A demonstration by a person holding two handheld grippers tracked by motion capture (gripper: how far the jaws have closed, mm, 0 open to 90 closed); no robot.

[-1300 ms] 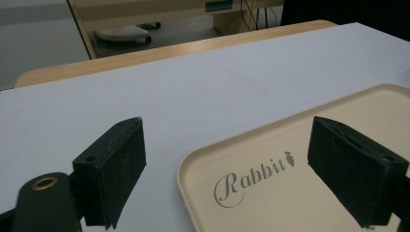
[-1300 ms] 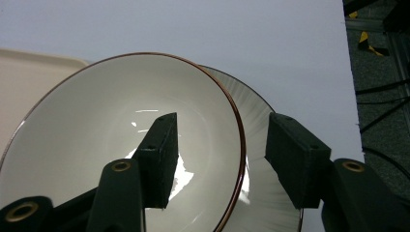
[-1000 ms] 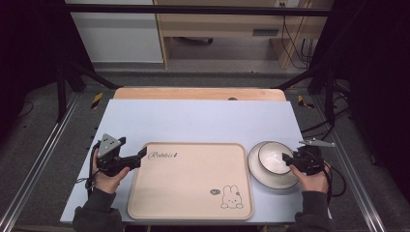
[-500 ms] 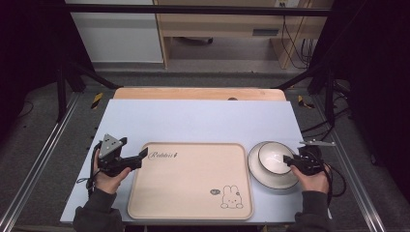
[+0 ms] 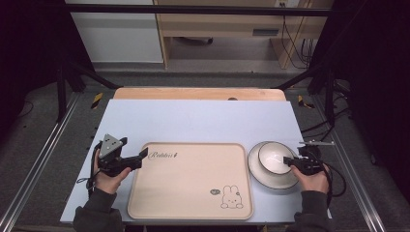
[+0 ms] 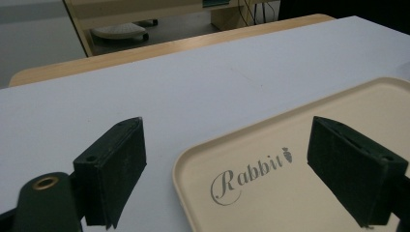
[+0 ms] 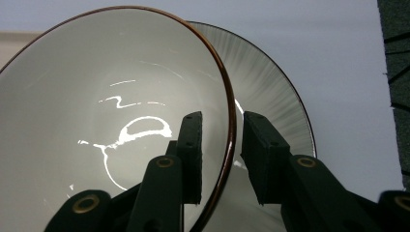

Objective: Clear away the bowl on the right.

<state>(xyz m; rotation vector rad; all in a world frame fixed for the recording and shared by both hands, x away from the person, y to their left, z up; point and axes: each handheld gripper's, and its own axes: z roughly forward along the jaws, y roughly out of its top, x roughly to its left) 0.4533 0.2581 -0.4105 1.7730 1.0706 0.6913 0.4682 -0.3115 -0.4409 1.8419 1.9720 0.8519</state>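
Little changed against the earlier frames: both hands parked as before, right gripper (image 5: 292,162) shifted a touch outward along the bowl's (image 5: 271,157) edge; bowl nested on a plate (image 5: 287,181) on the table (image 5: 203,121), just right of the beige tray (image 5: 191,181); right jaws straddling the bowl's right rim (image 7: 231,130), one inside, one outside, narrow gaps showing, not clamped; left gripper (image 5: 137,160) wide apart at the tray's near-left corner (image 6: 186,159), rim between the jaws; right hand nearest the bowl, tray lying to its left.
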